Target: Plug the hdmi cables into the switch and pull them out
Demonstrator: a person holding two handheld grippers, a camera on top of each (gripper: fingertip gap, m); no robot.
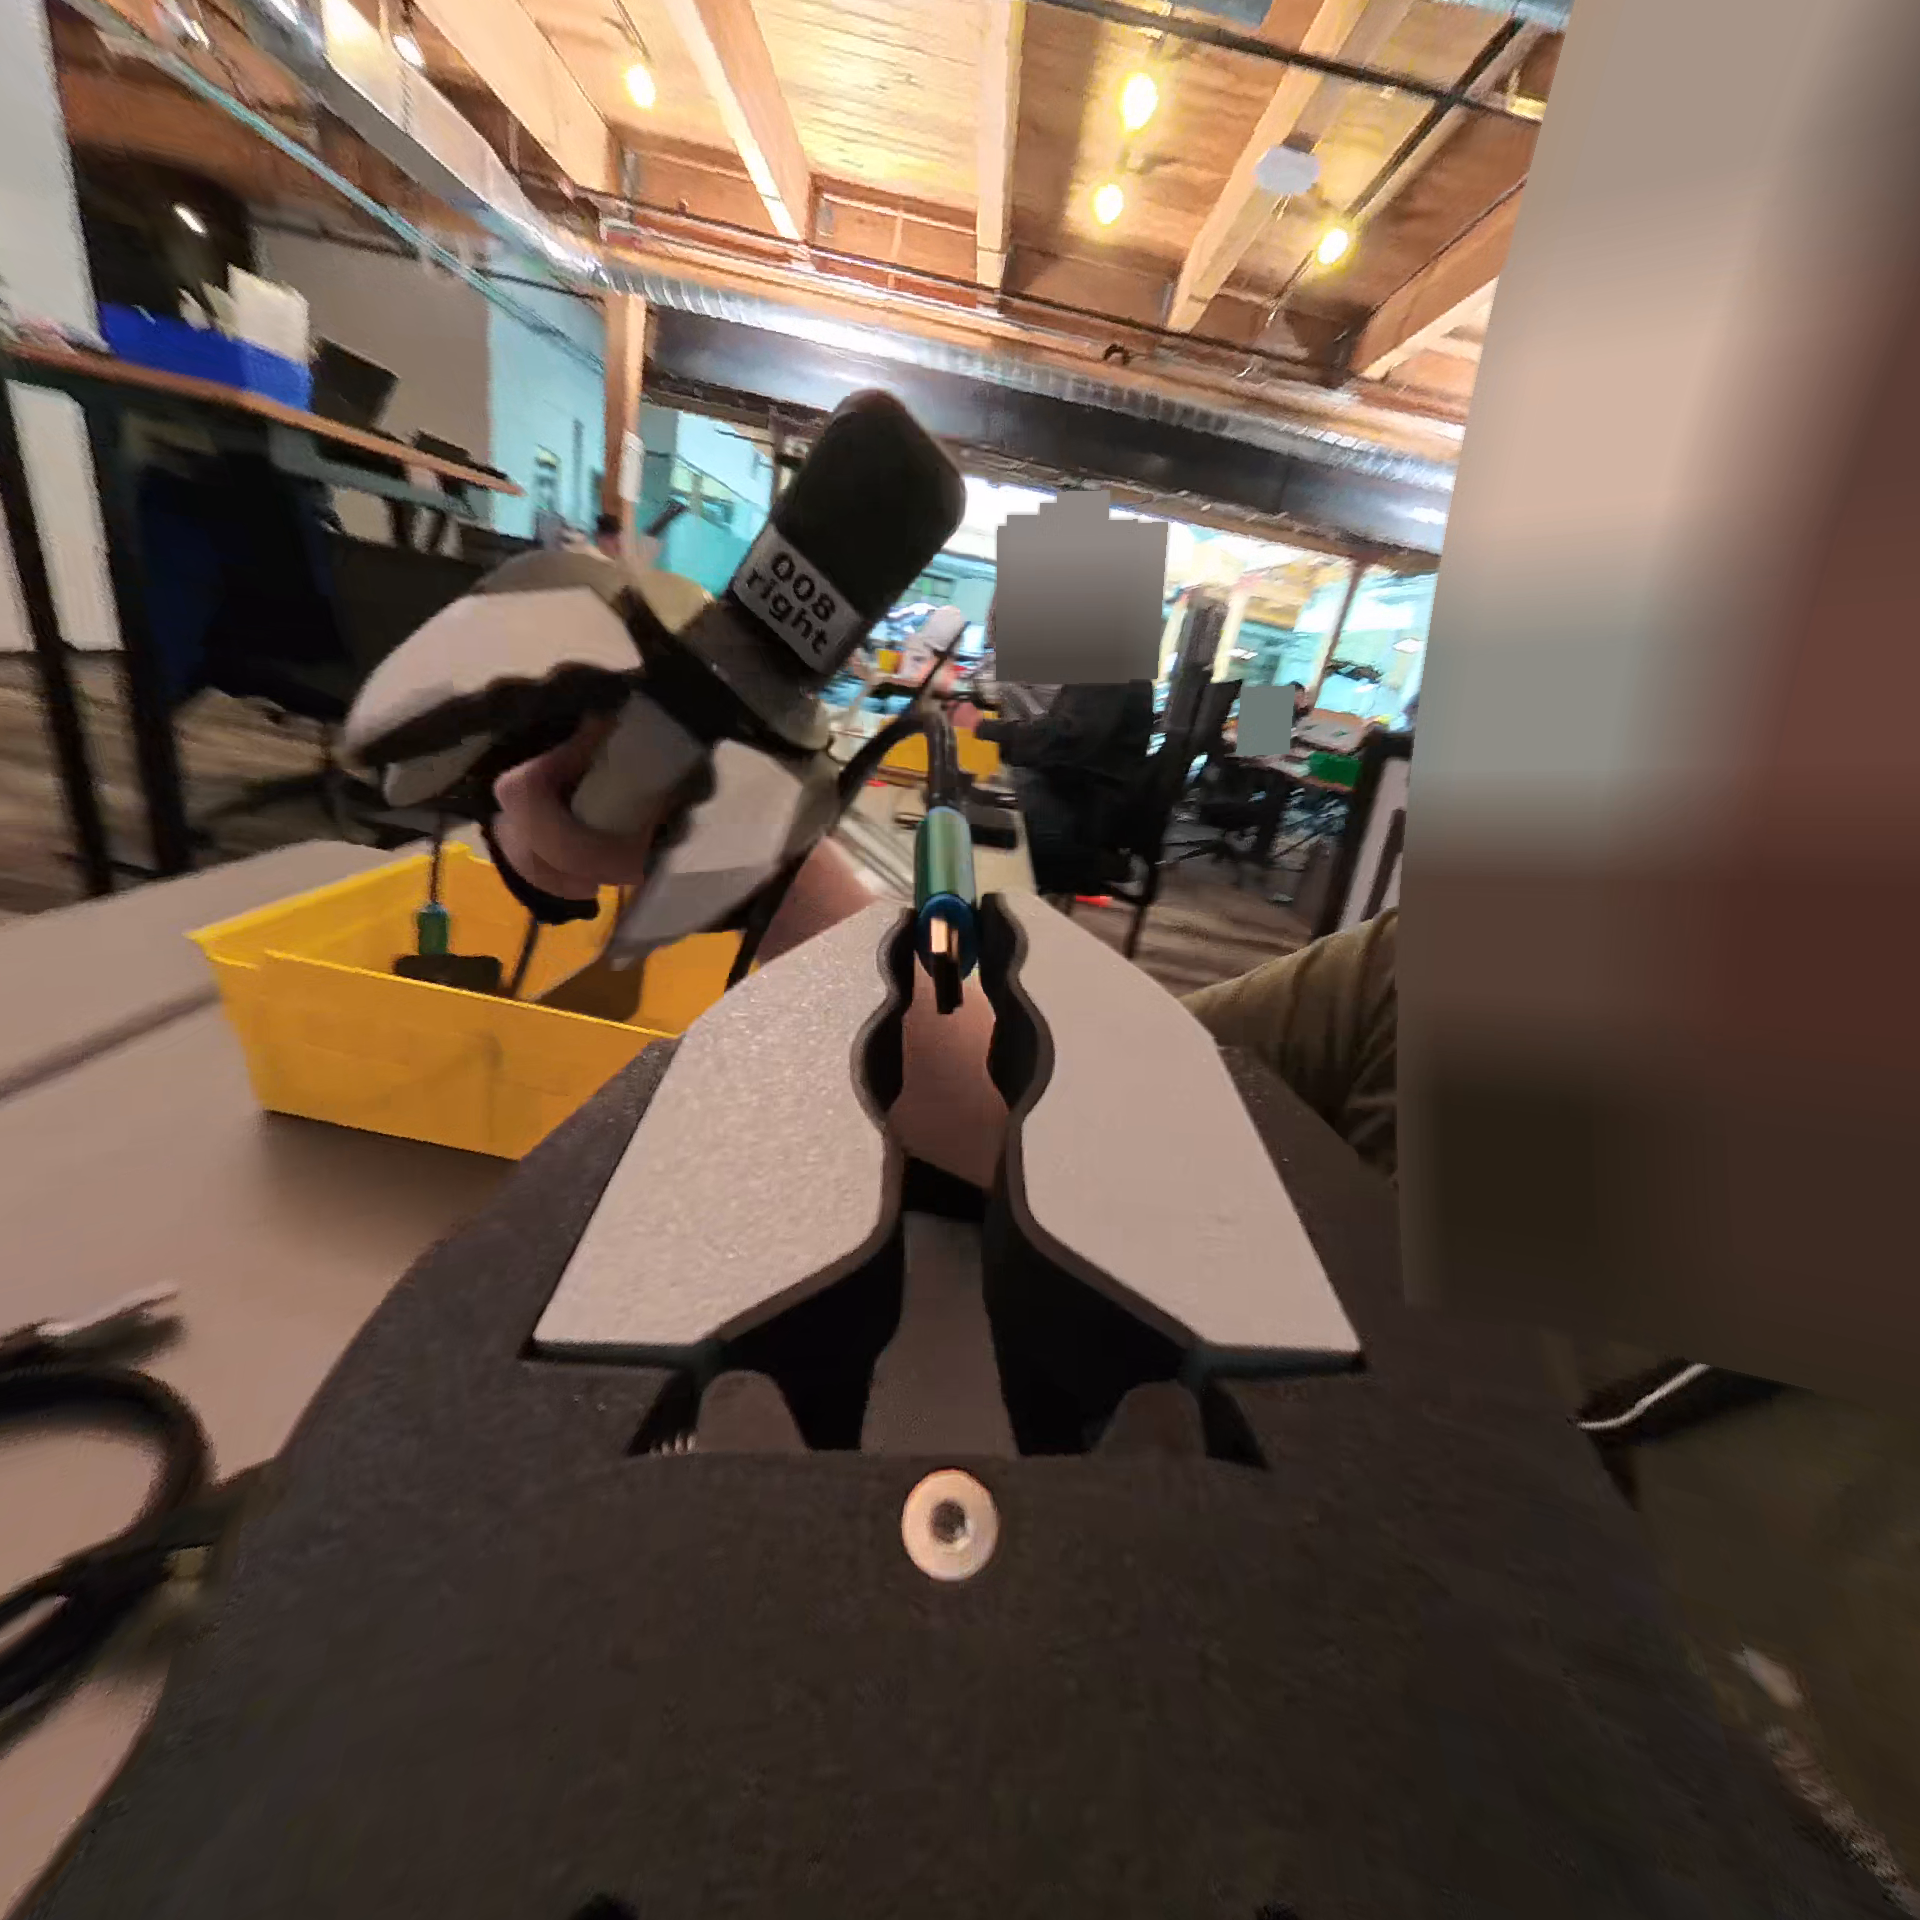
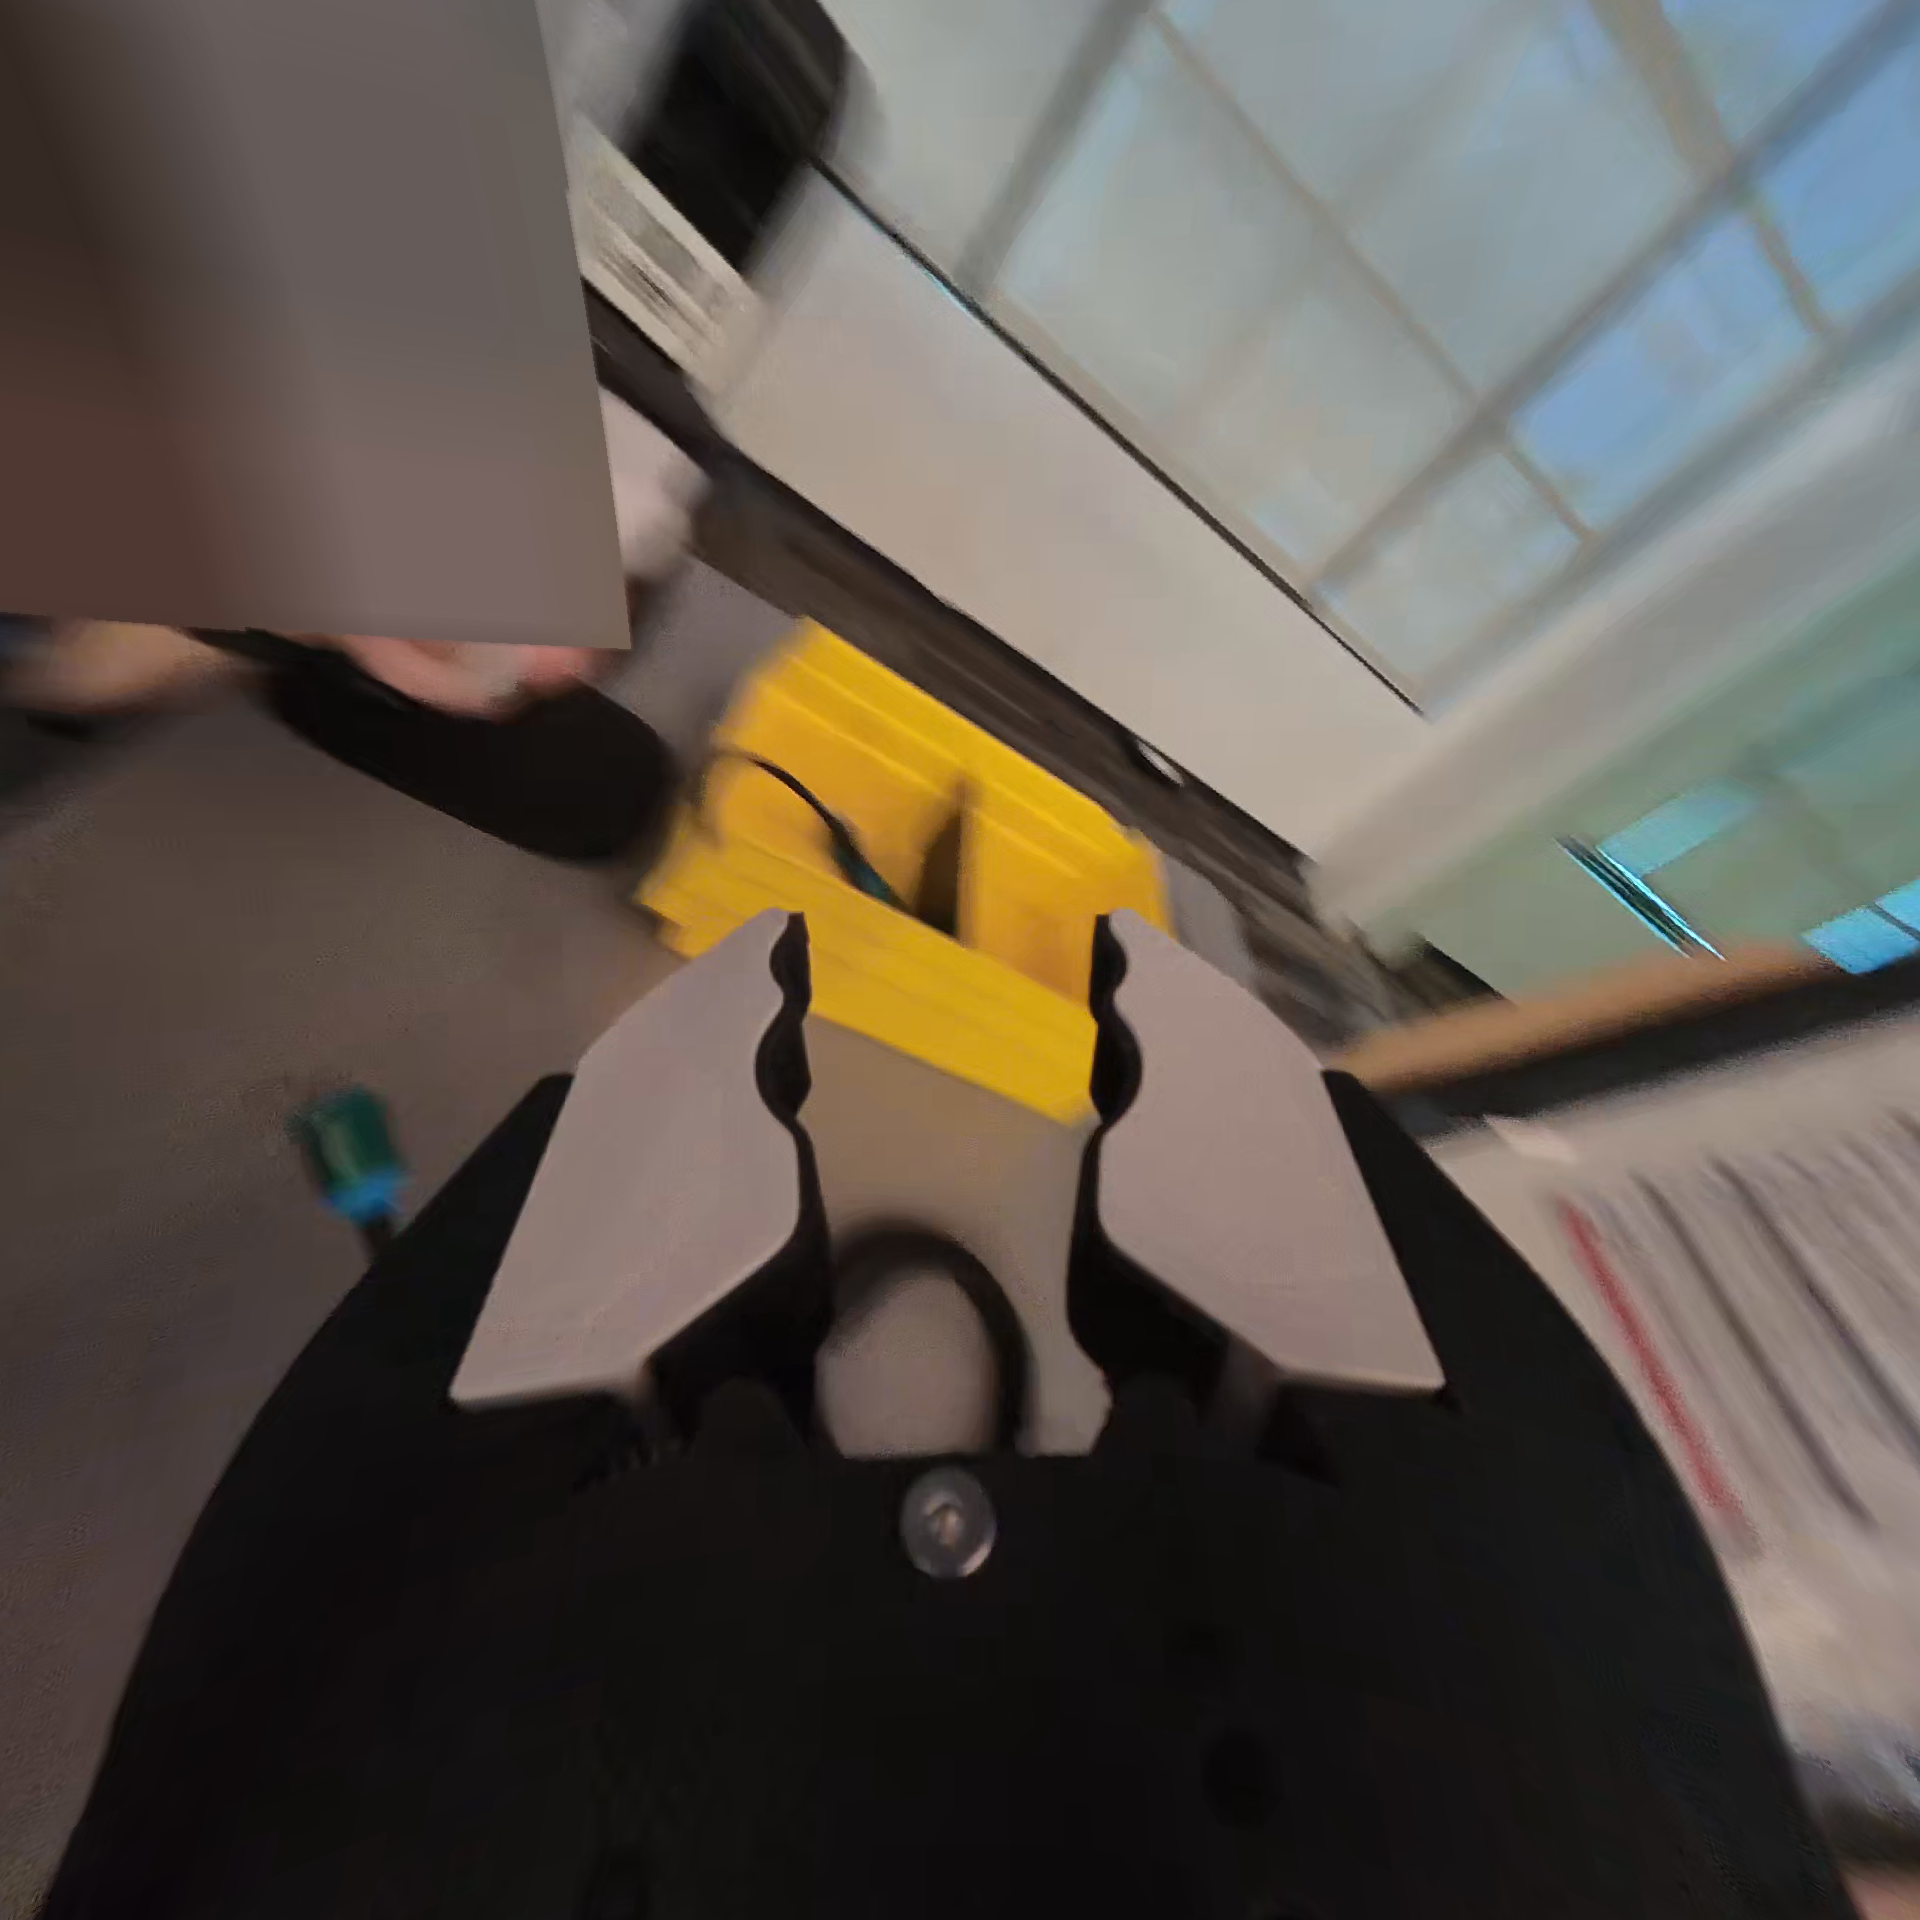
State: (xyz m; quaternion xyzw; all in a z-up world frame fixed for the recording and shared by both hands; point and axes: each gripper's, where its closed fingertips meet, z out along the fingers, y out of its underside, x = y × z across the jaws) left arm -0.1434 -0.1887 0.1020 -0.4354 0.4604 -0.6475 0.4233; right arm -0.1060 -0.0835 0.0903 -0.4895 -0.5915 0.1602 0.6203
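My left gripper (image 1: 945,920) is shut on a green and blue HDMI plug (image 1: 943,862), held in the air with its metal end pointing back at the camera. A second green plug (image 1: 431,925) stands upright in a dark switch (image 1: 449,971) inside a yellow bin (image 1: 343,1039). My right gripper (image 2: 951,966) is open and empty, just in front of the bin (image 2: 935,1013); in the left wrist view it (image 1: 499,852) hovers over the bin in a hand. The right wrist view is blurred; a cable (image 2: 821,821) runs into the bin there.
Another green and blue plug (image 2: 348,1164) shows at the left over the grey table (image 2: 208,987). A coiled black cable (image 1: 104,1455) lies at the table's near left. A person's arm (image 1: 1299,1018) is at the right. Chairs and desks stand far behind.
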